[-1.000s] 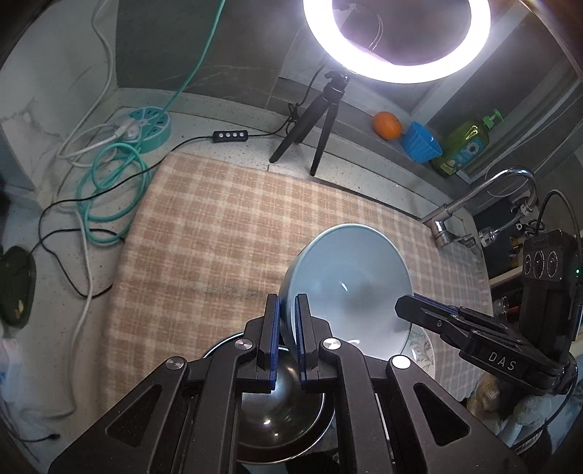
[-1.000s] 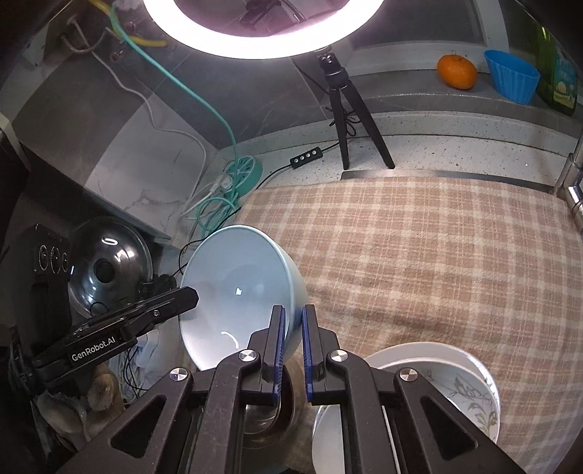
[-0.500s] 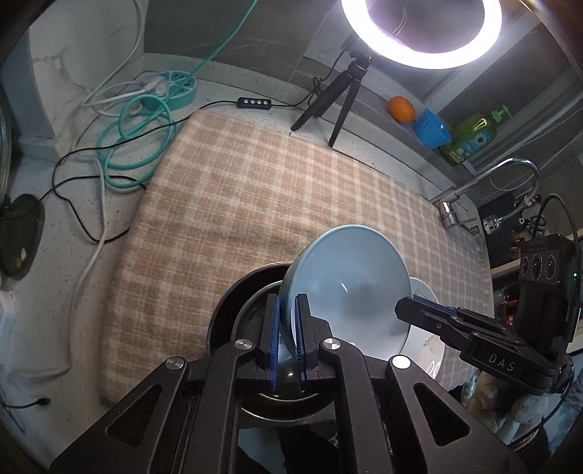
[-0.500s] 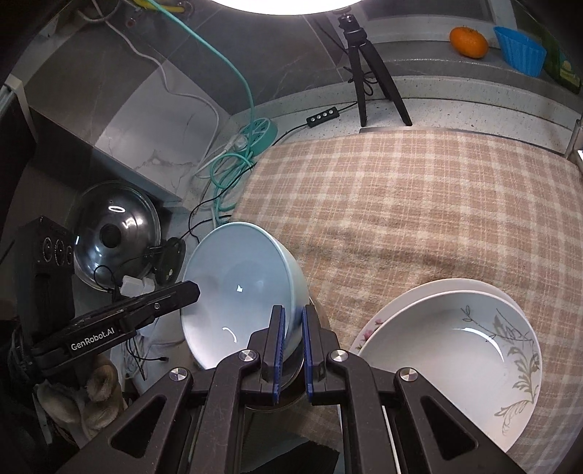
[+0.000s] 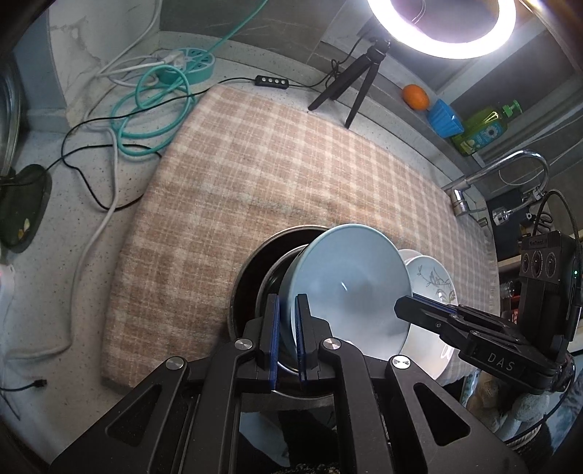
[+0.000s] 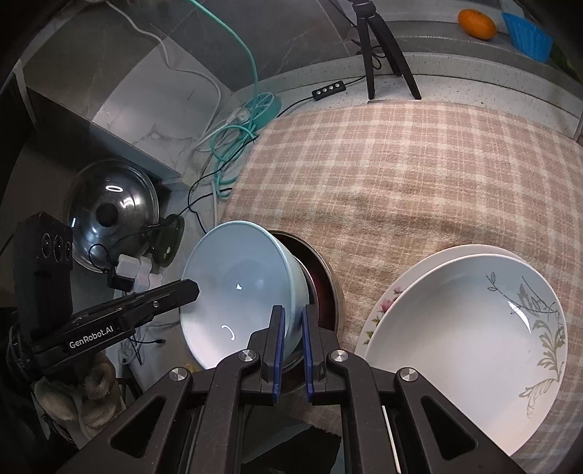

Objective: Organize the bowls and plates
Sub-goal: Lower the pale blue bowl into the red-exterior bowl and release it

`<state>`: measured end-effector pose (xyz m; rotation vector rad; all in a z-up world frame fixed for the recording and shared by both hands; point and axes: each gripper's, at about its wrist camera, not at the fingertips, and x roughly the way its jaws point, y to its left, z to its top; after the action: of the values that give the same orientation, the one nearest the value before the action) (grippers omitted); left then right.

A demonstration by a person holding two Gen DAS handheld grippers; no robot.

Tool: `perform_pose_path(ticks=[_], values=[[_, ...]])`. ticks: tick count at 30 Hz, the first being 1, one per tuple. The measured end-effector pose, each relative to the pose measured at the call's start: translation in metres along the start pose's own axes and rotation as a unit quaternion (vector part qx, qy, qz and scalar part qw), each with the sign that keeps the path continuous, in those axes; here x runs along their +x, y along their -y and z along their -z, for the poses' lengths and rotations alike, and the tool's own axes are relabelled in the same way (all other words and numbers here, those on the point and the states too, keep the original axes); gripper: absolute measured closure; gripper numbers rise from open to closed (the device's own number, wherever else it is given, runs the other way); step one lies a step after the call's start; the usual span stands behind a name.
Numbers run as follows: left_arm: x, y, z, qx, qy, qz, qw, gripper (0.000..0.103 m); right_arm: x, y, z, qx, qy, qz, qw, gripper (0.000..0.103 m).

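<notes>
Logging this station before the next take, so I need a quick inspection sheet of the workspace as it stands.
Surface: plaid cloth over a speckled counter.
Job's things: light blue bowl tilted, held over a dark metal bowl; white floral plate stacked on another plate.
Clutter: orange, blue cup, green soap bottle, pot lid.
Grippers: left gripper and right gripper both pinch the blue bowl's rim.
Cables: teal coil, white and black cords beside the cloth.
Surroundings: ring light on a tripod, faucet.
</notes>
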<state>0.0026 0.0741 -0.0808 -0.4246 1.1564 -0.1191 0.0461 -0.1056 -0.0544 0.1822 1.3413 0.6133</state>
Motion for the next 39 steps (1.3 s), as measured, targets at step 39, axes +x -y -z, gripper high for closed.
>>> perform_pose_path(ticks=[39], values=[[0.015, -0.009, 0.007, 0.002, -0.012, -0.009, 0.9999, 0.094, 0.022, -0.002, 0.001, -0.020, -0.021, 0.017, 0.999, 0.088]])
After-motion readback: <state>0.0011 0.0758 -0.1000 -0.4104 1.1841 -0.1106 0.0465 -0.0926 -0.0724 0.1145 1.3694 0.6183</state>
